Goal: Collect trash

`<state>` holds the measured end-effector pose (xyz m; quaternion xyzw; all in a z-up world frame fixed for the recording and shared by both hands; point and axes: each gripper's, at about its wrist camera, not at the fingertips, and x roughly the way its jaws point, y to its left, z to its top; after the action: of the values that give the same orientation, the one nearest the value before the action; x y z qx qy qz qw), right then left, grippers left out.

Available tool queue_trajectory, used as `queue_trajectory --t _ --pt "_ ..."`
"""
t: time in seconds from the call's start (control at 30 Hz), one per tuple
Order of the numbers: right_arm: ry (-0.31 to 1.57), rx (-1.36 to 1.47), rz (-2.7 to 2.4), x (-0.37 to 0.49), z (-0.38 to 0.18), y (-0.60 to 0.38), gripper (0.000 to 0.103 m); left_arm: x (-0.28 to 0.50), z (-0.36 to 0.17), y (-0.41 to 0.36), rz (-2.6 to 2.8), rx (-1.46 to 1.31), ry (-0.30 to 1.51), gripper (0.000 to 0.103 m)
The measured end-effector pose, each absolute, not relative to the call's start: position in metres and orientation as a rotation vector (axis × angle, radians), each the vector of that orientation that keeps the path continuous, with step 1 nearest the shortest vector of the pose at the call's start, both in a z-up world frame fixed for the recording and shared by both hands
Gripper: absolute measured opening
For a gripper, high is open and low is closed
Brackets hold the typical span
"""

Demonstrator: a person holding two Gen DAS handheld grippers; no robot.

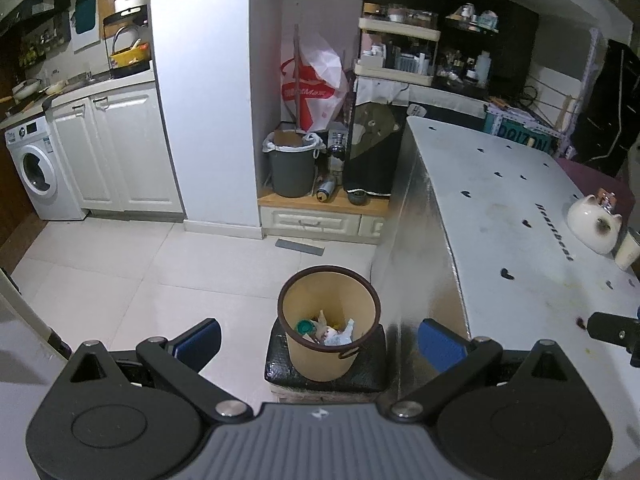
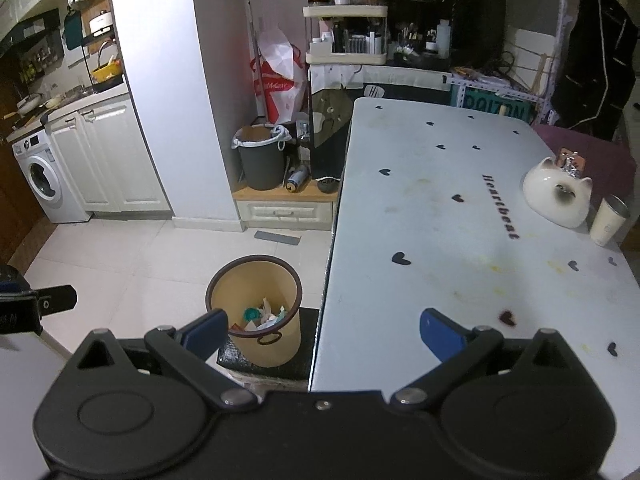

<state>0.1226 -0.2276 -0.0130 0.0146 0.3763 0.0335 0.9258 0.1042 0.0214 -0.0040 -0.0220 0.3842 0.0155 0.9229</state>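
Observation:
A tan waste bin (image 1: 328, 322) with a dark rim stands on a black stool beside the white table (image 1: 520, 216). Crumpled paper and a green lid (image 1: 306, 326) lie inside it. My left gripper (image 1: 320, 340) is open and empty, held above the bin. The bin also shows in the right wrist view (image 2: 256, 308), lower left. My right gripper (image 2: 324, 332) is open and empty, above the table's near left edge (image 2: 332, 280). Part of the right gripper shows at the right edge of the left wrist view (image 1: 616, 330).
A white cat-shaped ceramic (image 2: 558, 192) and a cream cup (image 2: 608, 220) stand at the table's right side. A grey bin (image 2: 260, 158), a can and a red-and-white bag (image 2: 280, 80) sit in the alcove behind. Cabinets and a washing machine (image 2: 40, 176) are far left.

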Motion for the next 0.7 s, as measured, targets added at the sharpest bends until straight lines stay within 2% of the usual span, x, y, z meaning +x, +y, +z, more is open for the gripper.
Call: queue_trajectory --t 0.7 --pt "0.755 0.048 0.067 0.099 -0.012 -0.230 0.103 0.082 0.001 0.011 0.008 -0.026 0.786 0.103"
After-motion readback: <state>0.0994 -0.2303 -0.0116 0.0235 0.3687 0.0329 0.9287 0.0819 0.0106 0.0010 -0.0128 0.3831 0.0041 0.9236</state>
